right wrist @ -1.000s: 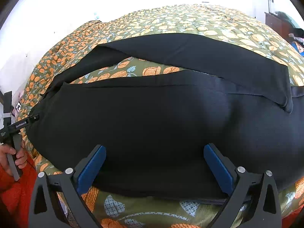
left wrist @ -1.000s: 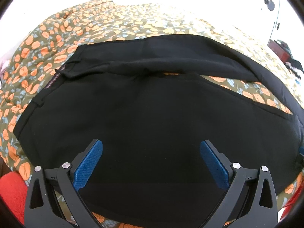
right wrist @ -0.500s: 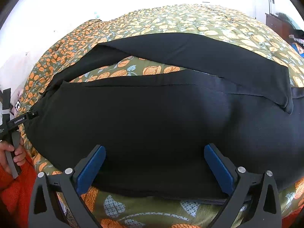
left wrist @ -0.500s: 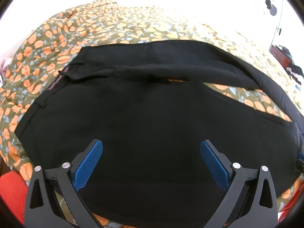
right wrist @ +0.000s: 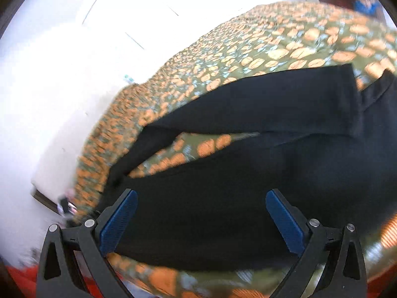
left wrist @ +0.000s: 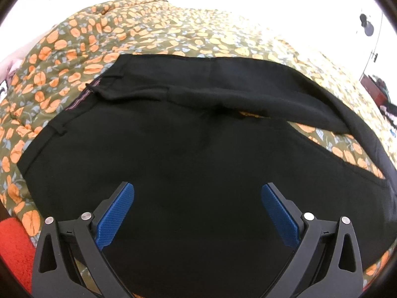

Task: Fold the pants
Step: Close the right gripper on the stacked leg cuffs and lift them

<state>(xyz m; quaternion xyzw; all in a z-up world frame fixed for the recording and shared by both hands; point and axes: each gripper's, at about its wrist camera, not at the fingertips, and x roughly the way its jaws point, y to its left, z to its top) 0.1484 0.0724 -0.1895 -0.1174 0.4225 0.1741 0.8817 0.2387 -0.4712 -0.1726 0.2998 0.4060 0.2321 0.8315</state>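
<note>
Black pants [left wrist: 188,154] lie spread flat on a bed. The waistband with a striped inner lining [left wrist: 82,99] is at the left. The far leg [left wrist: 248,82] and the near leg split apart toward the right, with bedspread showing between them. My left gripper [left wrist: 197,196] is open and empty over the near leg by the hip. My right gripper [right wrist: 201,202] is open and empty over the near leg [right wrist: 223,198]. The far leg's hem [right wrist: 354,99] shows at the upper right in the blurred right wrist view.
The bedspread [left wrist: 148,29] is olive with orange flowers. A red cloth [left wrist: 12,243] lies at the bed's near left edge. Dark furniture [left wrist: 374,89] stands at the far right by a white wall [right wrist: 62,74].
The right gripper has swung and tilted sharply, so its view is now rotated and blurred. The left gripper has drifted slightly back, so the pants sit lower in its view. Both stay open.
</note>
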